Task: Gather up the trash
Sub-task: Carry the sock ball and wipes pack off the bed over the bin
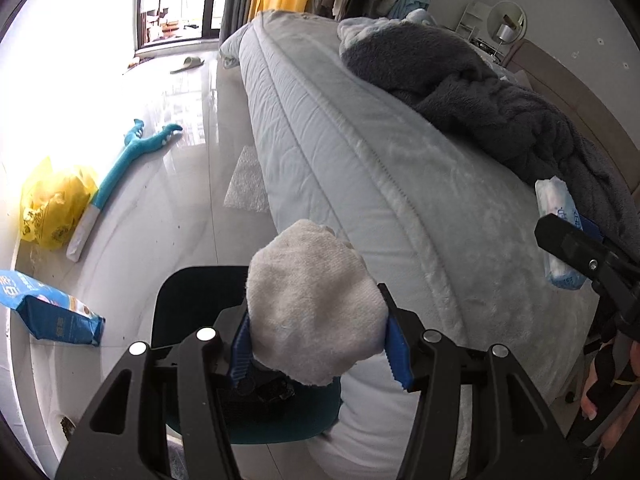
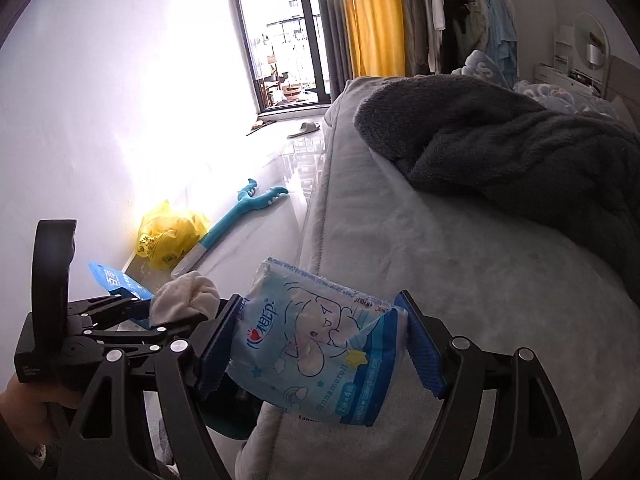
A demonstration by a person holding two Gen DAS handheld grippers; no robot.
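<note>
While gripped, tissue pack (image 2: 316,352) reads "Cinnamoroll"

The bed (image 1: 360,152) fills the right with a blanket (image 1: 500,100) on it, while on the floor (image 1: 168,208) to its left a bag (image 1: 52,204), a long toy (image 1: 120,168) and a packet (image 1: 52,312) lie by the wall (image 2: 100,120).

My right gripper (image 2: 320,344) clamps a blue tissue pack (image 2: 316,344) between its blue pads (image 2: 420,354), over the edge of the grey bed (image 2: 460,260). To the left, my left gripper (image 2: 176,312) holds a white cloth (image 2: 184,296). On the floor (image 2: 256,236) by the wall lie a yellow bag (image 2: 170,240), a teal grabber (image 2: 240,216) and a blue packet (image 2: 116,280). A dark blanket (image 2: 520,152) is heaped on the bed.
</note>
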